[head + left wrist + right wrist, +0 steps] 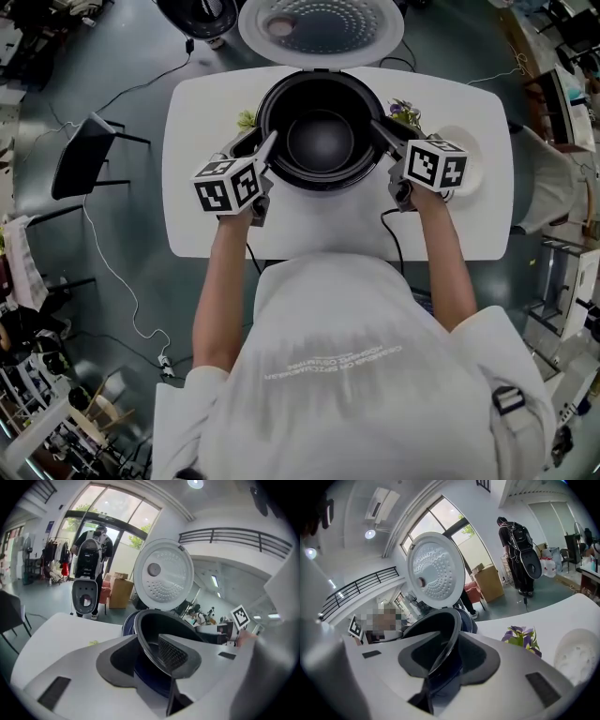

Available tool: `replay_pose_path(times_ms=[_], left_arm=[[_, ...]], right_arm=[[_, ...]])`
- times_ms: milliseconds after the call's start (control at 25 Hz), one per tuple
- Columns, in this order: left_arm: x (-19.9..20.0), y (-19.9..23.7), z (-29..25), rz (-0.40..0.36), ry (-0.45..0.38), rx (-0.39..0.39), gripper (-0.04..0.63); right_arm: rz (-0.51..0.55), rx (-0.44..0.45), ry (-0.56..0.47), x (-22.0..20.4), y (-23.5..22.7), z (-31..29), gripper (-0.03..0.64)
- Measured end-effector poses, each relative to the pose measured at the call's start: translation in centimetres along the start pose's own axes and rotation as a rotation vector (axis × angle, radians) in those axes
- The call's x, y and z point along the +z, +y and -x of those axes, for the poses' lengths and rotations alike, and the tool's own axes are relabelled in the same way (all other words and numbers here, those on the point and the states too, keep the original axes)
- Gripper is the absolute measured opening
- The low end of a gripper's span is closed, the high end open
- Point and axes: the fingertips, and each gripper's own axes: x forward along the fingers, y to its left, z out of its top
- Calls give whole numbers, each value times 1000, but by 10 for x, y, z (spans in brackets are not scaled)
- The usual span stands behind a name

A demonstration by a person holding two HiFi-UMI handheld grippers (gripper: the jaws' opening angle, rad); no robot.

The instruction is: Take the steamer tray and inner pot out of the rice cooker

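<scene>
- A white table (211, 112) carries the rice cooker (127, 626), which stands at the middle of its far edge.
- The cooker's lid (321, 28) is swung open to the far side. Its dimpled inner face is turned up and toward the near side, clear of the opening.
- A sprig of purple flowers (405, 112) lies just right of the cooker, close to the right gripper (384, 133). A small green sprig (246, 120) lies just left of it, close to the left gripper (263, 147).
- What looks like the white round steamer tray (475, 150) lies flat on the table right of the cooker, partly under the right gripper's marker cube.
- On the floor, a dark chair (82, 157) stands well left of the table, and a thin cable (103, 262) trails past it.
- The black inner pot (321, 139) sits in the cooker with its mouth facing up. It is round, so no side is longer, and its axis stands upright. Nothing covers it.
- The left gripper's jaws are spread astride the pot's left rim, one inside and one outside. The rim runs close to the inner jaw, and a gap shows on the outer side.
- The right gripper's jaws straddle the right rim the same way. They stand apart, with space between the rim and the outer jaw.
</scene>
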Motion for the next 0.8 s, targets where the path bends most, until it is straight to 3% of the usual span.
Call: replay_pose_path(times_ms=[320, 600, 800], left_arm=[[12, -4, 11, 108, -92, -40, 147], [46, -19, 35, 95, -204, -47, 128], [75, -39, 51, 70, -277, -119, 101]], right_arm=[[-88, 11, -96, 17, 10, 13, 137], [-41, 44, -198, 52, 33, 36, 103], [-68, 56, -313, 75, 47, 65, 103]])
